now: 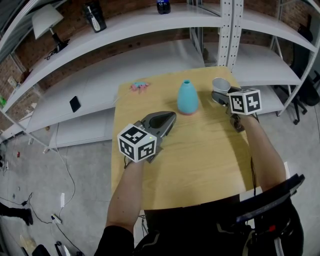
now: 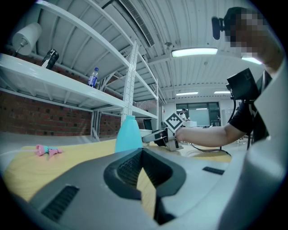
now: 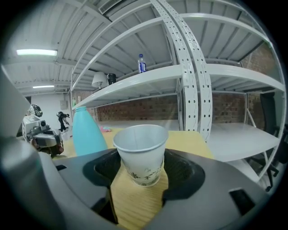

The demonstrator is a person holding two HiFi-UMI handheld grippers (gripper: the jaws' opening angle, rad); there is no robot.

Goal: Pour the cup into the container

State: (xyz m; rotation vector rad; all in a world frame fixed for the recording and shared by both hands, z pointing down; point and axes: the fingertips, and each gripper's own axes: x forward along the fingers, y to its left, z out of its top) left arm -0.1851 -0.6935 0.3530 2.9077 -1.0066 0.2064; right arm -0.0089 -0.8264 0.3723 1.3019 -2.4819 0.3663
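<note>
The white paper cup (image 3: pixel 141 152) stands upright between the jaws of my right gripper (image 3: pixel 141 170), whose pads press on its sides. In the head view the cup (image 1: pixel 220 83) and right gripper (image 1: pixel 219 95) are at the table's far right corner. The teal bottle-shaped container (image 1: pixel 187 97) stands upright in the middle of the far side, left of the cup and apart from it (image 3: pixel 87 133). My left gripper (image 1: pixel 172 116) rests low over the wooden table (image 1: pixel 200 160), jaws shut and empty, pointing toward the container (image 2: pixel 128 134).
A small pink object (image 1: pixel 140 86) lies at the table's far left corner. White shelving (image 1: pixel 150 55) curves behind the table, carrying a lamp (image 1: pixel 47 22) and a bottle (image 1: pixel 163 6). A black phone (image 1: pixel 75 103) lies on the lower shelf.
</note>
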